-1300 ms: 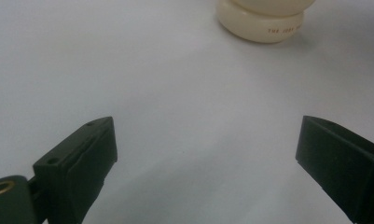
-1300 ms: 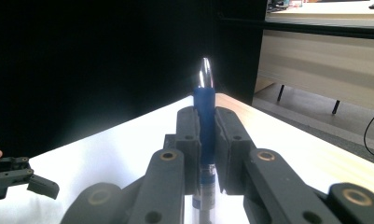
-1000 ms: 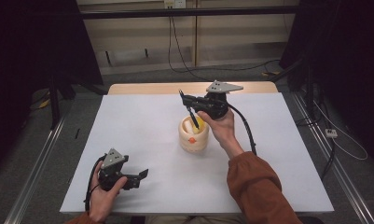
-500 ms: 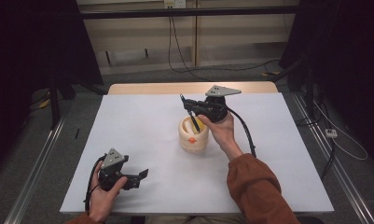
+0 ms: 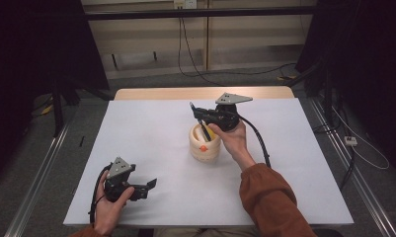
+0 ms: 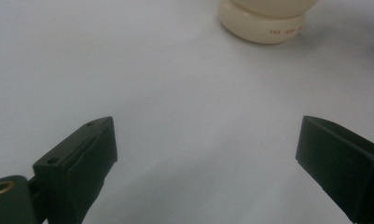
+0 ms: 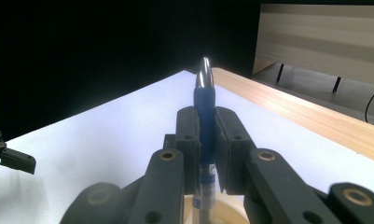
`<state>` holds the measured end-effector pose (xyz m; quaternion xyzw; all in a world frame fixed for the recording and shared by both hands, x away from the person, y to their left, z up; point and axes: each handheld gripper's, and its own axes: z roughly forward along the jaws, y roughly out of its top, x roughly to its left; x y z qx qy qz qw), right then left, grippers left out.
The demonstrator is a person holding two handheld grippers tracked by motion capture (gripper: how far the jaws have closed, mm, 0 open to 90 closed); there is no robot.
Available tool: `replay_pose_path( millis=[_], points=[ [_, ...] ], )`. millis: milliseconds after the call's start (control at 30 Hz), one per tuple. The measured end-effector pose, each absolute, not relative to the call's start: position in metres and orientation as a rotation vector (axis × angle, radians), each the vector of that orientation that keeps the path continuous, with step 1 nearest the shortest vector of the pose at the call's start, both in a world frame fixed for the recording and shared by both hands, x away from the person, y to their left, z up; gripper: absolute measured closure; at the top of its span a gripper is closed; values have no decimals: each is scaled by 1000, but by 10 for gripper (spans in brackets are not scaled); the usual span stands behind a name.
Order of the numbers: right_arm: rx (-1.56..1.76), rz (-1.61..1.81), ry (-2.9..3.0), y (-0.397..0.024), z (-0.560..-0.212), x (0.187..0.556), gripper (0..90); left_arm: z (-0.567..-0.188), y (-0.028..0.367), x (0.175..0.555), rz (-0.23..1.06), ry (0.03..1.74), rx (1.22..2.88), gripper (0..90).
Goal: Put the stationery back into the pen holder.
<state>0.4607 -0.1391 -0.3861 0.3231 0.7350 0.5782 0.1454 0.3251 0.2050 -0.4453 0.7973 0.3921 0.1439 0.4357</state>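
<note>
Little has moved since the earlier frames: the right gripper (image 5: 198, 114) hangs over the holder as before, at most a touch higher, and the left gripper (image 5: 147, 186) has kept its place at the lower left of the high view.

The right gripper's jaws are clamped narrow on a blue pen (image 7: 205, 126); in the right gripper view its silver tip points up past the pads, while the barrel runs down between the jaws toward the cream pen holder (image 5: 204, 144) just below. In the high view the holder sits at the centre of the frame, something yellow showing inside it. The left gripper's jaws stand wide with nothing between them, bare sheet ahead and the holder's base (image 6: 261, 29) at the top of its view.

I judge the pen gripped and partly drawn; lifting it clear and setting it down remain.

The white table cover (image 5: 304, 163) is otherwise bare, a wooden edge (image 5: 200, 93) behind it, then grey floor, cables and dark curtains.
</note>
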Motion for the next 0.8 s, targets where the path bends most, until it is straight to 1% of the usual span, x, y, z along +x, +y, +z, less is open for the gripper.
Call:
replay_pose_path(
  millis=[200,633,700,800],
  points=[
    [956,1665,2114,-144,-395,460,813,-446,205,325,358,973,1989,53],
    [975,1607,2143,-152,-397,454,799,-445,205,325,356,975,1987,54],
    [981,1606,2136,-154,-397,453,775,-445,205,325,356,974,1987,54],
    [995,1603,2137,-155,-396,454,678,-445,204,325,357,974,1987,53]
  ],
)
